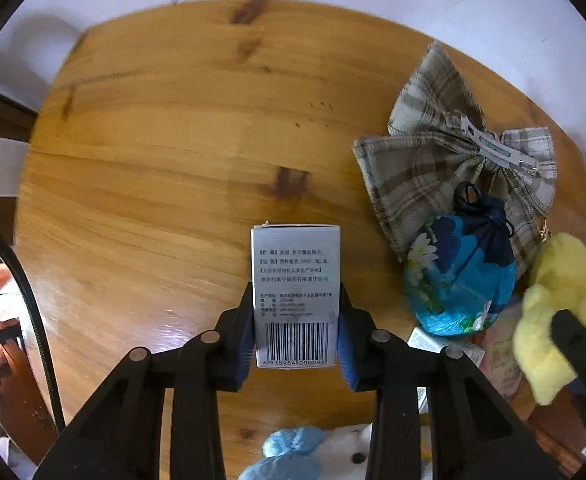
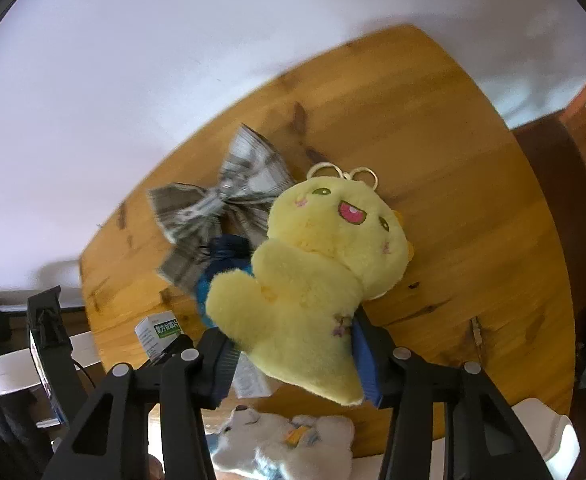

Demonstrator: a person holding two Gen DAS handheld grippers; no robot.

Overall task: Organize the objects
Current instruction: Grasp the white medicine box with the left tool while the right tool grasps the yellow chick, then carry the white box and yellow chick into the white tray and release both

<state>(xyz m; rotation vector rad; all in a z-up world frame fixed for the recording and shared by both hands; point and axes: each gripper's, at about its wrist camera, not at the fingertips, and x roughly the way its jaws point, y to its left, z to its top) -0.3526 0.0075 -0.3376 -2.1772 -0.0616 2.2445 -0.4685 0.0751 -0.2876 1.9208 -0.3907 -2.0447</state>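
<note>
- Box point(image 1: 296, 296): clamped between the left gripper point(image 1: 296, 334) pads, over the wooden table point(image 1: 153, 160).
- Yellow plush point(image 2: 309, 280): between the right gripper point(image 2: 297, 364) jaws, right pad against it, lifted off the table.
- Pouch point(image 1: 459, 276) lies on a plaid bow point(image 1: 445, 160), right of the box.
- White plush point(image 2: 285, 444) at the near edge.

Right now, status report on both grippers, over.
Left gripper shut on box. Right gripper shut on yellow plush. Bow, pouch beside.
</note>
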